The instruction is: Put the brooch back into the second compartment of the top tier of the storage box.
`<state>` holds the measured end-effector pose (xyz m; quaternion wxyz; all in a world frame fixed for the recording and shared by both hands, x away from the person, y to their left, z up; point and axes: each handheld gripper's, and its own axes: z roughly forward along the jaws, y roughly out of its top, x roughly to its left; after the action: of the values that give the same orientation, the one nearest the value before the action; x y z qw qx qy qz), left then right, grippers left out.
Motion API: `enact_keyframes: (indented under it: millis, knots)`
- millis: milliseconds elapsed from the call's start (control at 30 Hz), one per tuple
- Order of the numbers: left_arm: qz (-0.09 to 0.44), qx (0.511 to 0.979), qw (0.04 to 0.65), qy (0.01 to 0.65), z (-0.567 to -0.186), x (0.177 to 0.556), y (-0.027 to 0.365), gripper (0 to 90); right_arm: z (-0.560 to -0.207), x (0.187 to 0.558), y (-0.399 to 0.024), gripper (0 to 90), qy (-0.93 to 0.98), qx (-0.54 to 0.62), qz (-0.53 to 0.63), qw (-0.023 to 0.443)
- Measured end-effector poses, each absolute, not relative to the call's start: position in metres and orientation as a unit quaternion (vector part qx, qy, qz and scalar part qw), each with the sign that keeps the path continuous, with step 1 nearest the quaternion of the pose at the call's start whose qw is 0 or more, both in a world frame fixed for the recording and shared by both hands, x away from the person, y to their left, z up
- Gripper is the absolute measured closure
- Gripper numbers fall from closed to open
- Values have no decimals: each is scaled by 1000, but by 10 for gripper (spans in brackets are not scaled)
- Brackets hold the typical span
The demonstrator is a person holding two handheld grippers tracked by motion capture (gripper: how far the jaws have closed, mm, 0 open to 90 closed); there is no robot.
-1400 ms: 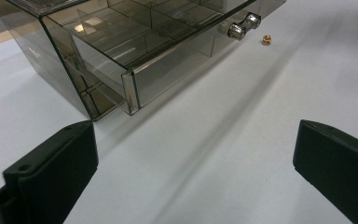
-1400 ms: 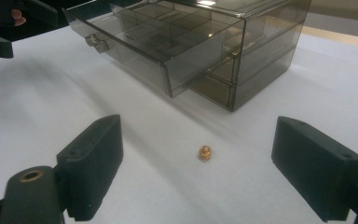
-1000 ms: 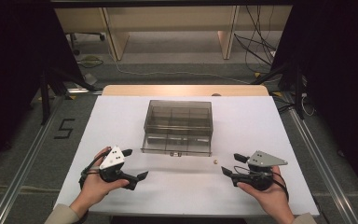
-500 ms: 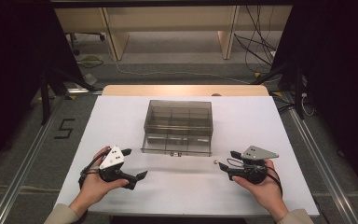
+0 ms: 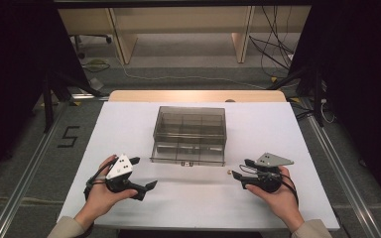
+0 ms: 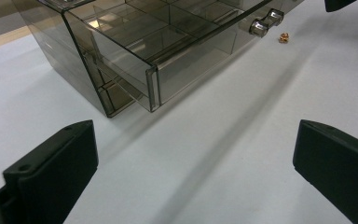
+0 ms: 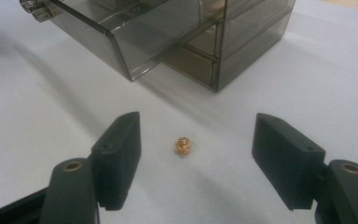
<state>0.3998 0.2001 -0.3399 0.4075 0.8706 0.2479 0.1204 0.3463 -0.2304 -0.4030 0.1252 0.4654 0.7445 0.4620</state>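
**A:** Where's the piece right now?

**Me:** The small gold-coloured knobbly metal bead [image 7: 182, 145] is lying on the white table top [image 5: 129, 129], just in front of my right-hand black two-jaw gripper [image 5: 238, 169]. Looking along that gripper, the bead sits in the gap between the two jaws, a bit nearer one of them, and neither pad touches it. The jaws stand spread.

**A:** And the box?

**Me:** The smoky transparent plastic compartment box [image 5: 190, 128] is in the middle of the table, beyond both my hands. Its clear drawer [image 5: 187, 153] is pulled part-way out toward me, with two little clear round knobs [image 6: 264, 24] on the front. The bead rests on the table near the drawer's right front corner, apart from it.

**A:** Left side?

**Me:** My left-hand black gripper [image 5: 143, 173] is low over the table, off the drawer's left corner. Its jaws are wide apart, with bare white surface between them. It holds nothing.
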Motion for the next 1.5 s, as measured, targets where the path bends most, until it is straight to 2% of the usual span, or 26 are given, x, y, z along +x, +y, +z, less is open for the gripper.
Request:
enact_keyframes:
  millis: [367,1500]
  knots:
    - [119,870,407,250,-342,401,199,0,-407,355,-226,348,750,467,453,121]
    - [119,870,408,251,-342,400,200,0,-421,378,-202,615,793,455,394,93]
